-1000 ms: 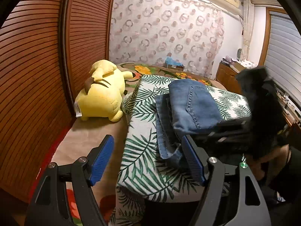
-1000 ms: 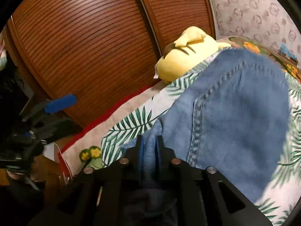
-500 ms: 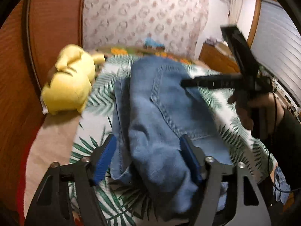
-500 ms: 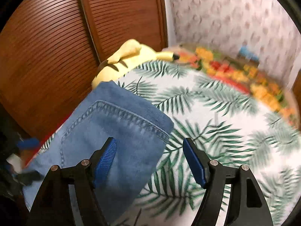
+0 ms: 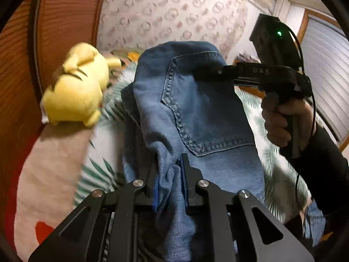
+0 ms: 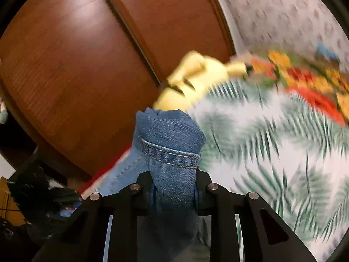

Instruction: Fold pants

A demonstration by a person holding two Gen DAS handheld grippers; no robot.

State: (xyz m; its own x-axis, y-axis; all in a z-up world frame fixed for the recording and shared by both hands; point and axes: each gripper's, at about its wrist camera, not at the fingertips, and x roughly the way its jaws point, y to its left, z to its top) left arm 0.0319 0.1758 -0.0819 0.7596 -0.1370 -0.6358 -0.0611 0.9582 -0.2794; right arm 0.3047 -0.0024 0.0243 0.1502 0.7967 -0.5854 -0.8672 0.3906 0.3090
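The blue denim pants (image 5: 196, 113) hang lifted above the bed, back pocket facing me in the left wrist view. My left gripper (image 5: 169, 174) is shut on a bunched near edge of the pants. My right gripper (image 6: 173, 185) is shut on a folded wad of the pants (image 6: 170, 144), with a stitched seam showing above its fingers. In the left wrist view the right gripper (image 5: 205, 73) reaches in from the right and holds the far upper part of the pants, with the person's hand (image 5: 281, 120) on its grip.
A yellow plush toy (image 5: 76, 89) lies at the left by the brown slatted wardrobe doors (image 5: 21, 69); it also shows in the right wrist view (image 6: 192, 80). A palm-leaf bedcover (image 6: 272, 152) lies under the pants. A patterned curtain (image 5: 174, 13) hangs behind.
Both grippers were open half a second ago and have shut on the pants. The pants have been lifted off the bedcover. The right gripper moved onto the far edge.
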